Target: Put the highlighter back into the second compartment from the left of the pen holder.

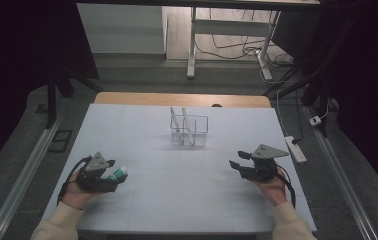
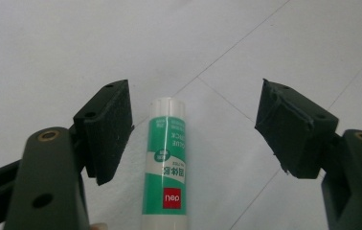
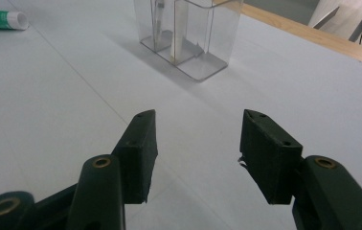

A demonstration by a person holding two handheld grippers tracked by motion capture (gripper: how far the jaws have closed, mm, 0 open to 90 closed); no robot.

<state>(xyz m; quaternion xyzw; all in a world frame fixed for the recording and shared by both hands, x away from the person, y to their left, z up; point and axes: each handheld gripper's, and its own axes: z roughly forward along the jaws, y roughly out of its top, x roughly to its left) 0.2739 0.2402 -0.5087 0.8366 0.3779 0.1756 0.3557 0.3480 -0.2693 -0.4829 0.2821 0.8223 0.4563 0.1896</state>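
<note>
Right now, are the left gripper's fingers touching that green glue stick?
Cannot tell. In the left gripper view the glue stick lies between the open fingers; it is clear of the right one, but the left one's edge sits so close that no gap shows.

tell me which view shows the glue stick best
The left gripper view: the glue stick lies large between the open jaws, its green label readable. The high view shows it small beside the left gripper; the right gripper view catches its capped end at the top-left edge.

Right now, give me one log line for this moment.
left gripper: open, straddling glue stick | right gripper: open, empty | clear organizer: mid-table
</note>
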